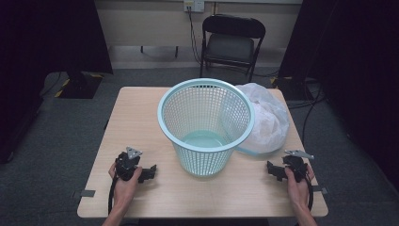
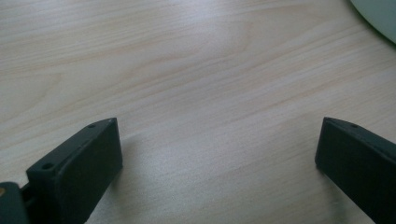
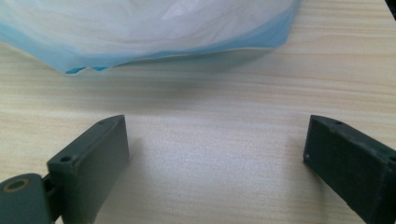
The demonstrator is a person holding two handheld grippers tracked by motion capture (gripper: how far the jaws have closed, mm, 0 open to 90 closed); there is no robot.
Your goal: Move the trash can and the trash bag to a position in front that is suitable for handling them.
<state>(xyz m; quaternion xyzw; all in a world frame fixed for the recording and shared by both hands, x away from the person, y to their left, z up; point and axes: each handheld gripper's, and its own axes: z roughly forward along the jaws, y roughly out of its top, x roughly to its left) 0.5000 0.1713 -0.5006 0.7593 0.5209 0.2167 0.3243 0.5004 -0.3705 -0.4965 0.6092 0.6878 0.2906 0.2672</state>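
While both hands sit at the near edge of the tabletop [image 1: 141, 101], the high view has the basket [image 1: 205, 126] upright in the middle, with the bag [image 1: 266, 117] (white, crumpled, blue-edged) touching its right side. Left tongs [image 1: 149, 173] rest near the basket's left, right tongs [image 1: 273, 170] near the bag, both aimed inward.

Left gripper view: left tongs [image 2: 217, 154] spread wide with nothing between them, just bare wood, and a sliver of basket [image 2: 376, 16] in the top right corner.

Right gripper view: right tongs [image 3: 215, 151] equally wide and empty, the bag [image 3: 140, 28] lying just ahead, not touching.
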